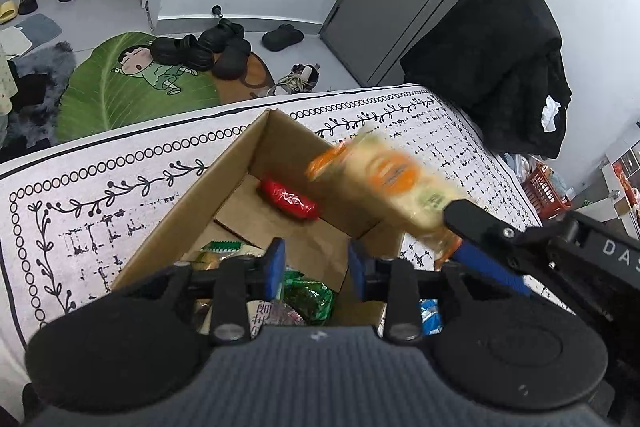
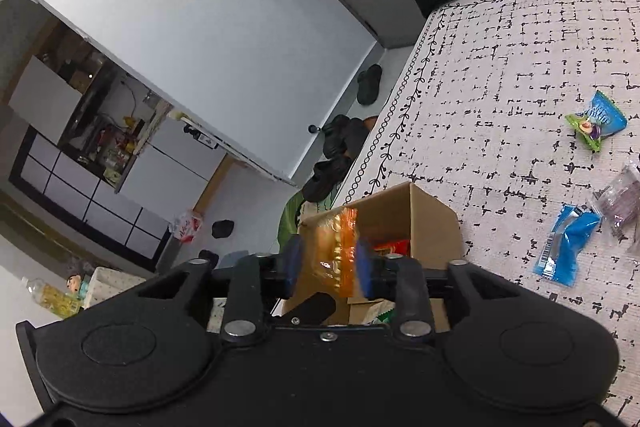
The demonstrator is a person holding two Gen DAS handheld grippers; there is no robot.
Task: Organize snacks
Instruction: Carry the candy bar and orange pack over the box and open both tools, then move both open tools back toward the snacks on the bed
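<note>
An open cardboard box stands on the patterned tablecloth. Inside lie a red snack and green packets. My left gripper hangs open and empty over the box's near end. My right gripper is shut on an orange and yellow snack packet, held over the box; in the left wrist view the packet is blurred above the box's right wall. Loose snacks lie on the cloth: a blue packet, a green and blue packet, a clear purple packet.
A chair draped with a black coat stands at the table's far right corner. Shoes and a green leaf rug lie on the floor beyond the table edge. A red basket sits to the right.
</note>
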